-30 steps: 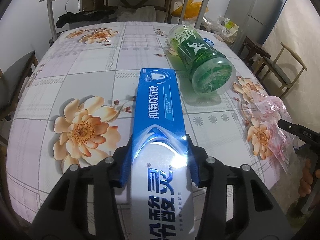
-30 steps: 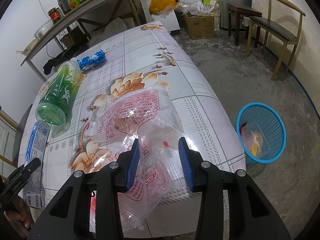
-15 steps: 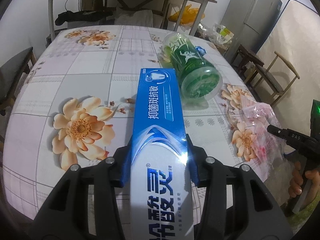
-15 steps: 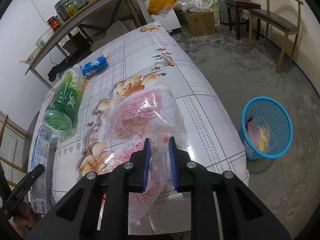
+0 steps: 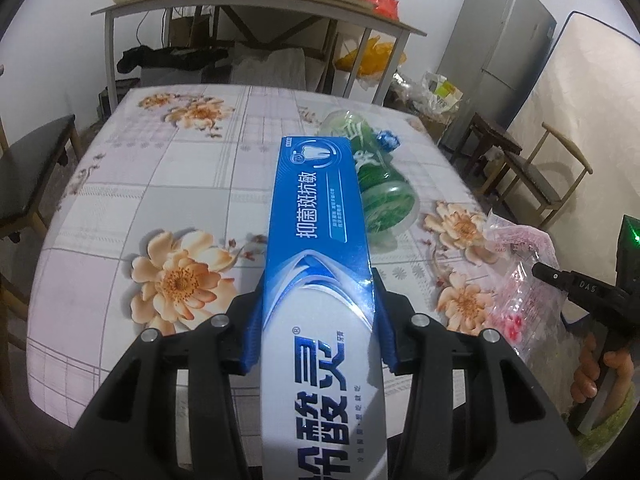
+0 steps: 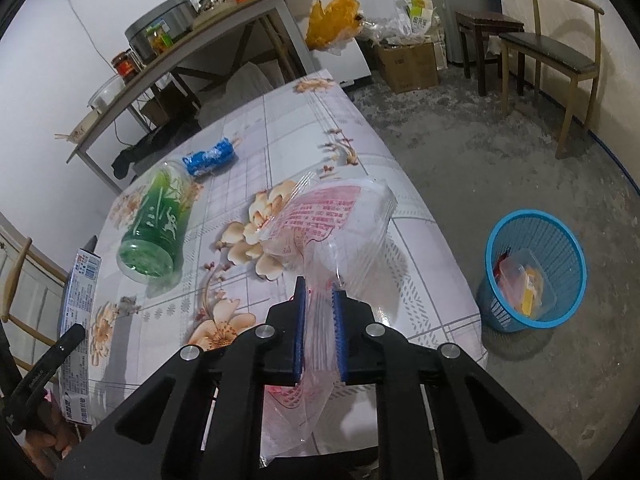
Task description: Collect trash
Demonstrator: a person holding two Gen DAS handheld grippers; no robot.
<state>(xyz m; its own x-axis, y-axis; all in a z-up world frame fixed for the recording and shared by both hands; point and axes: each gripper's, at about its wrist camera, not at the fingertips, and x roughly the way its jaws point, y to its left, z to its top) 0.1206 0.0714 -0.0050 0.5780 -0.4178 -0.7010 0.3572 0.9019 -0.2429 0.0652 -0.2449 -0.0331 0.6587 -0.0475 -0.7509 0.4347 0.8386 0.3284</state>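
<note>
My left gripper (image 5: 318,320) is shut on a blue toothpaste box (image 5: 316,216) and holds it raised above the floral table (image 5: 192,184). The box also shows at the left edge of the right wrist view (image 6: 78,320). My right gripper (image 6: 319,332) is shut on a clear plastic bag with red print (image 6: 332,224), lifted off the table's right edge; the bag shows in the left wrist view (image 5: 520,264) too. A green plastic bottle (image 6: 154,228) lies on its side on the table, partly hidden behind the box in the left wrist view (image 5: 380,188). A blue wrapper (image 6: 210,158) lies beyond it.
A blue mesh trash basket (image 6: 534,272) with some trash in it stands on the concrete floor right of the table. Wooden chairs (image 6: 556,56) stand at the far right. A shelf table (image 5: 256,8) with jars is behind. A dark bench (image 5: 28,168) is at left.
My right gripper has closed on the plastic bag and lifted it off the table. My left gripper has raised the toothpaste box higher above the table.
</note>
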